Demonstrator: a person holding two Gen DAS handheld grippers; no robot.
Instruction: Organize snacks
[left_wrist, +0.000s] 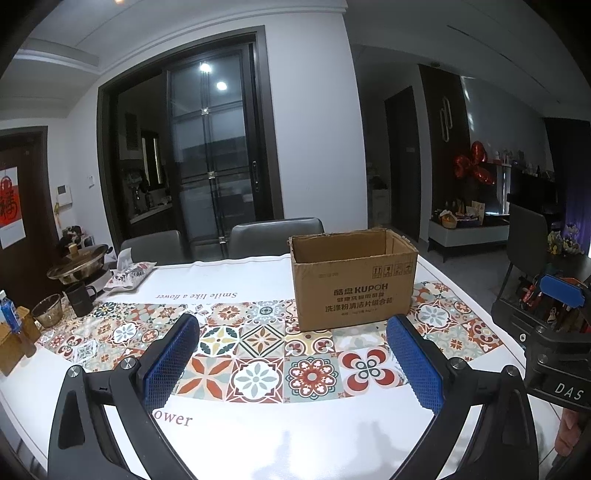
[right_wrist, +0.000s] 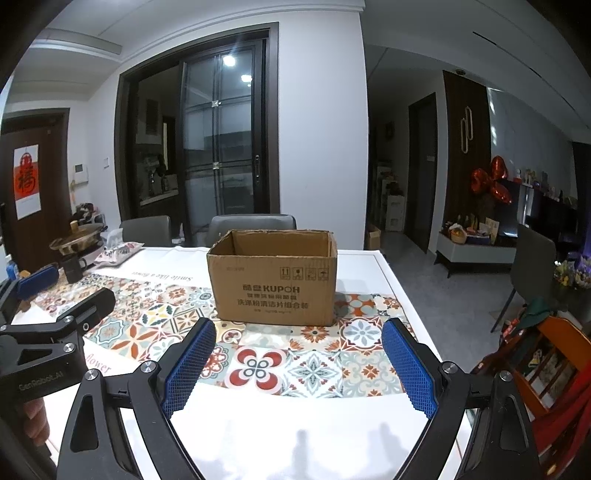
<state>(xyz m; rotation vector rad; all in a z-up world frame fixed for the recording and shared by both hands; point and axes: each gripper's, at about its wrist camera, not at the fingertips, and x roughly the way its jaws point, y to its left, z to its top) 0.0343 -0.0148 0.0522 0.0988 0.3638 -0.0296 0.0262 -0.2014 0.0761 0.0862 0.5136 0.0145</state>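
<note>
Left tool (left_wrist: 293, 363), right tool (right_wrist: 299, 363): black angular frames, blue mesh-textured pads (right_wrist: 190, 367), silver screws (right_wrist: 147, 366); white lettering "GenRobot.AI", "DAS" on bodies.

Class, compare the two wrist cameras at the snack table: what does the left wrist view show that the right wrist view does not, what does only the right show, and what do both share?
Only the left wrist view: a blue-labelled bottle and a glass bowl at the table's left edge.

Only the right wrist view: an orange wooden rack beside the table, at the picture's right.

Both: the open cardboard box, upright on the patterned tablecloth, a dark mug, a lidded pot, and each view's own gripper, left gripper and right gripper, jaws wide, holding nothing.
</note>
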